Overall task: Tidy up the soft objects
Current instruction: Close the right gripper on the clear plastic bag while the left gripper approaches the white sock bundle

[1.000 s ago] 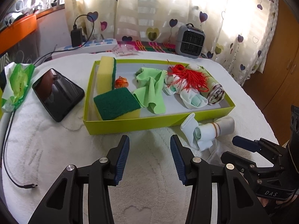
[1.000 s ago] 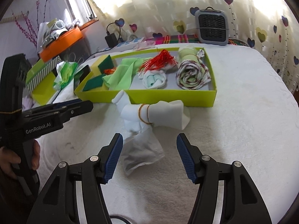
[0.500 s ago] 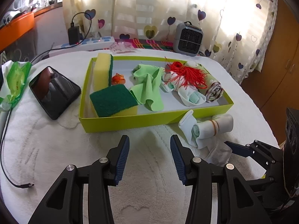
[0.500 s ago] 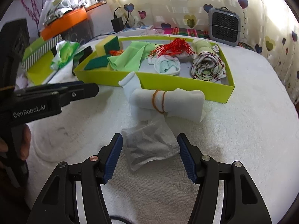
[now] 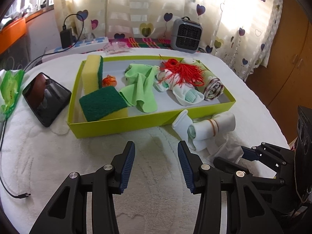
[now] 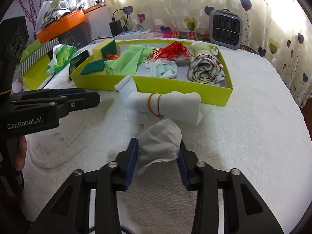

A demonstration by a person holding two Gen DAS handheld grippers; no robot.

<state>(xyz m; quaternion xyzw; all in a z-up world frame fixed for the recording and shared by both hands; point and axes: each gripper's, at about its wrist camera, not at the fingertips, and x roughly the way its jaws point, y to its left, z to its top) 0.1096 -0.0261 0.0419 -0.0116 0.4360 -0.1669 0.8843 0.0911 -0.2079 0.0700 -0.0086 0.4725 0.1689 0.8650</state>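
A lime-green tray [image 5: 117, 125] [image 6: 214, 97] on the white bedspread holds sponges [image 5: 101, 103], a green cloth [image 5: 139, 85], red yarn [image 5: 181, 72], a sock and a rolled towel [image 6: 204, 68]. In front of it lies a white sock bundle with rubber bands [image 6: 165, 105] [image 5: 204, 128]. A crumpled translucent white wipe [image 6: 159, 146] lies between the fingers of my right gripper [image 6: 158, 156], which stands open around it, pads close to its sides. My left gripper [image 5: 156, 159] is open and empty over bare bedspread in front of the tray.
A black phone [image 5: 45, 97] and a green wipes pack [image 5: 9, 89] lie left of the tray. A grey fan heater [image 5: 186, 36], a power strip [image 5: 83, 44] and a curtain stand at the back. A cable [image 5: 11, 193] runs at the left edge.
My right gripper has moved forward over the wipe and its fingers have narrowed around it. My left gripper has shifted slightly and stayed open.
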